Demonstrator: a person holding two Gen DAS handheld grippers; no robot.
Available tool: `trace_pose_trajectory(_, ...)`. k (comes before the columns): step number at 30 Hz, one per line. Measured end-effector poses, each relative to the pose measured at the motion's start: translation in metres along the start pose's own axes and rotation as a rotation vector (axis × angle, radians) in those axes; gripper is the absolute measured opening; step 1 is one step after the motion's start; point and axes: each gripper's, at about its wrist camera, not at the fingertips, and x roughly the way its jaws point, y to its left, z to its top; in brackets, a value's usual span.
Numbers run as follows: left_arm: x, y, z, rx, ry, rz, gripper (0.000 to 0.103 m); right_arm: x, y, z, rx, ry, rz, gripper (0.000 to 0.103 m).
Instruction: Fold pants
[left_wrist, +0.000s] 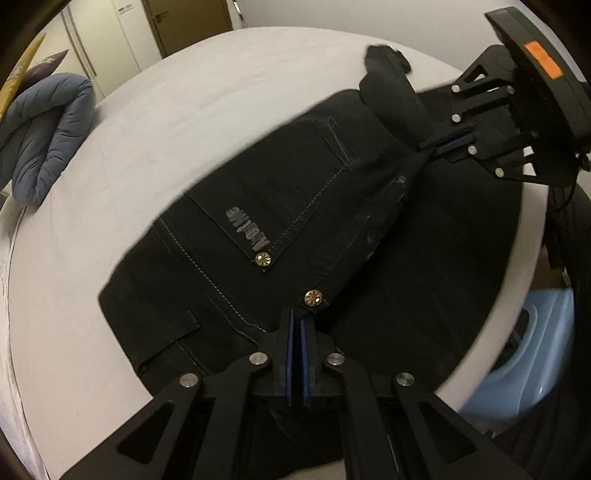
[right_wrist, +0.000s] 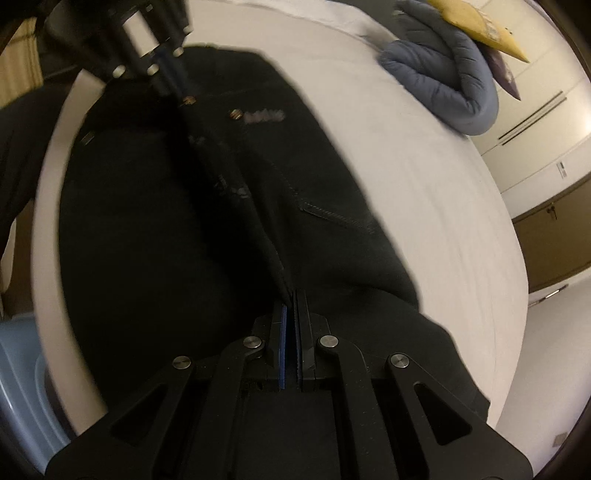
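Black pants (left_wrist: 266, 206) with grey stitching, brass rivets and a printed pocket lie on a white bed (left_wrist: 147, 122). My left gripper (left_wrist: 298, 314) is shut on the waistband edge beside a rivet. My right gripper (left_wrist: 428, 146) is seen across the pants, shut on the same raised fold further along. In the right wrist view the right gripper (right_wrist: 293, 295) pinches the dark fold of the pants (right_wrist: 184, 229), and the left gripper (right_wrist: 181, 92) holds the far end near the rivets. The fold is lifted taut between them.
A rolled grey-blue quilt (left_wrist: 48, 133) lies at the bed's far side, also in the right wrist view (right_wrist: 443, 74). A light blue plastic tub (left_wrist: 524, 354) stands off the bed's near edge. Doors and cupboards stand behind.
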Motion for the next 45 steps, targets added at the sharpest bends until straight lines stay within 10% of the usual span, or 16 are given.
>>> trace_pose_trajectory(23, -0.001, -0.030, -0.033, 0.137, 0.054, -0.032, 0.002, -0.017, 0.103, -0.019, -0.105, 0.066, -0.004, 0.002)
trace_pose_trajectory(45, -0.005, -0.016, -0.049, 0.027, 0.053, -0.062, 0.009, 0.026, 0.104, -0.015, -0.032, 0.099, -0.014, 0.004)
